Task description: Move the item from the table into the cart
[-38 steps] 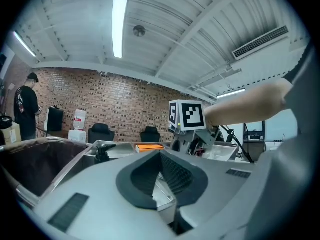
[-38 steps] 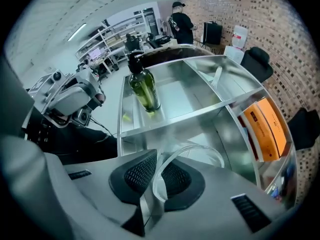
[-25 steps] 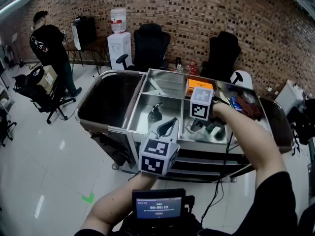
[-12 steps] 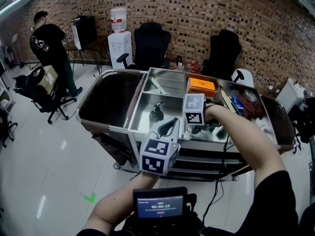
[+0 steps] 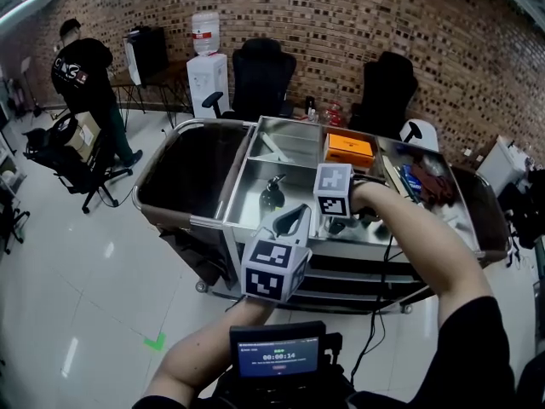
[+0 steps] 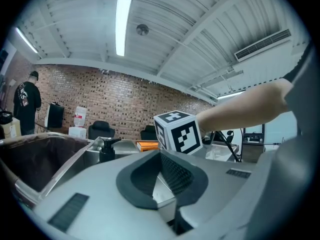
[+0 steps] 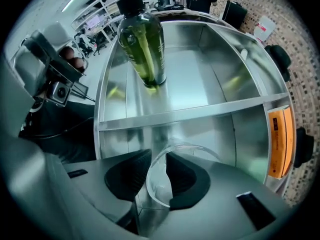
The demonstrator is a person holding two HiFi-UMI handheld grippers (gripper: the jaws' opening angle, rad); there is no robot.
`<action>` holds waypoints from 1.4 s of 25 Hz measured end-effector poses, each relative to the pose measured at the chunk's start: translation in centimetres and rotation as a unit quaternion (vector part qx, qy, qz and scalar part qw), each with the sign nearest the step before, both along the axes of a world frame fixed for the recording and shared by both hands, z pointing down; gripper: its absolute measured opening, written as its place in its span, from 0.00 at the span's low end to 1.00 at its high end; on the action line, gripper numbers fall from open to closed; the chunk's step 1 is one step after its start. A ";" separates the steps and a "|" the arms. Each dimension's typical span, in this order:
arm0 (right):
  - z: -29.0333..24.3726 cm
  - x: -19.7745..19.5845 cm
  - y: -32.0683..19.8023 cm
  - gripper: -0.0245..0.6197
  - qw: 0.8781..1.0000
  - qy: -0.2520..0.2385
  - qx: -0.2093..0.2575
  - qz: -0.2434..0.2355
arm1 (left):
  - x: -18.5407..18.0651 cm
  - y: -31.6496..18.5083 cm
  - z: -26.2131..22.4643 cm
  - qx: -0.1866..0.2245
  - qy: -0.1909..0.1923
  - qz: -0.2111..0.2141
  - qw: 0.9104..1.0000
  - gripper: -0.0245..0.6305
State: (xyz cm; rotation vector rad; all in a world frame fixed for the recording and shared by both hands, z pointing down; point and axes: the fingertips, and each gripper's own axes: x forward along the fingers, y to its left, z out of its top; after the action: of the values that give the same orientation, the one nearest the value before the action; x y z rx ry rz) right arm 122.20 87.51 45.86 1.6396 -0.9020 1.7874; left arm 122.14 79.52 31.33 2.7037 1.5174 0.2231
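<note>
Right claw (image 7: 159, 159) points straight down into a cart (image 5: 223, 221) compartment. Its jaws have just been opening and now stand parted. The thin wall of a clear cup (image 7: 159, 184) is between them. The left pad is clear of the wall and the right pad is right against it, so there is no pinch. The cup is inside the steel compartment, under the claw. The right gripper view does not show whether its base rests on the floor.

A steel divider (image 7: 190, 113) runs across just past the cup. Beyond it a green pump bottle (image 7: 142, 44) stands upright in the next compartment. An orange box (image 5: 349, 149) lies in the far compartment, well apart from the cup.

Left claw (image 6: 160, 156) is held level near the cart's front edge, tips pressed together, nothing in it. From there the right claw's marker cube (image 6: 177, 132) shows just ahead.

Head view: a dark bin (image 5: 183, 173) fills the cart's left end. A person (image 5: 85, 83) stands at the back left. A water dispenser (image 5: 207, 66) is by the brick wall.
</note>
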 end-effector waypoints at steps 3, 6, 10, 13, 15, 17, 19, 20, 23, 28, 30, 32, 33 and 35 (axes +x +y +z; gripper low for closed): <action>-0.5 0.2 -0.1 0.17 1.000 0.008 0.003 -0.003 | 0.0 -0.2 -0.2 0.000 0.002 -0.001 1.000 0.04; -1.8 0.1 -0.3 0.17 1.000 0.022 0.015 -0.001 | -0.2 -0.3 -0.3 -0.001 0.002 -0.001 1.000 0.04; -4.4 -0.2 0.1 0.17 0.997 0.057 0.039 0.014 | -0.6 0.3 -0.8 -0.004 0.006 0.005 1.000 0.04; -6.9 -0.7 0.5 0.17 0.993 0.103 0.060 0.024 | -1.2 1.0 -1.2 -0.006 0.010 0.010 1.000 0.04; -8.9 -1.4 0.5 0.17 0.987 0.137 0.082 0.032 | -1.7 1.3 -1.5 -0.008 0.011 0.013 1.000 0.04; -10.8 -2.3 0.7 0.17 0.980 0.166 0.102 0.038 | -2.2 1.6 -1.8 -0.015 0.008 0.016 1.000 0.04; -12.0 -3.3 1.5 0.17 0.974 0.198 0.102 0.031 | -2.7 1.9 -1.9 -0.024 0.005 0.021 0.999 0.04; -12.4 -3.9 1.9 0.17 0.971 0.215 0.101 0.027 | -2.9 2.0 -2.0 -0.026 0.007 0.024 0.999 0.04; -13.8 -5.9 2.3 0.13 0.955 0.271 0.118 0.039 | -3.7 2.1 -2.2 -0.022 0.023 0.030 0.999 0.04; -15.0 -7.2 3.5 0.05 0.908 0.388 0.136 0.079 | -4.3 2.5 -2.0 -0.014 0.036 0.032 0.999 0.04; -15.5 -8.1 3.5 0.05 0.887 0.427 0.150 0.096 | -4.6 2.7 -1.9 -0.013 0.036 0.035 0.999 0.04; -16.4 -9.0 3.4 0.05 0.857 0.474 0.166 0.119 | -4.7 2.7 -1.7 -0.012 0.037 0.037 0.999 0.04; -16.8 -9.4 3.3 0.05 0.838 0.500 0.174 0.133 | -4.7 2.8 -1.5 -0.011 0.037 0.037 0.999 0.04; -17.5 -10.1 3.3 0.05 0.800 0.550 0.182 0.158 | -4.8 2.9 -1.1 -0.009 0.036 0.040 0.999 0.04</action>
State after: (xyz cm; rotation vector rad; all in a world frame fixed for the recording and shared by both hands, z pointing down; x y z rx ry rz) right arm 112.13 90.80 28.35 2.6886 -0.4003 0.5017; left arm 117.31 82.41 30.23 2.6688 1.6390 0.1167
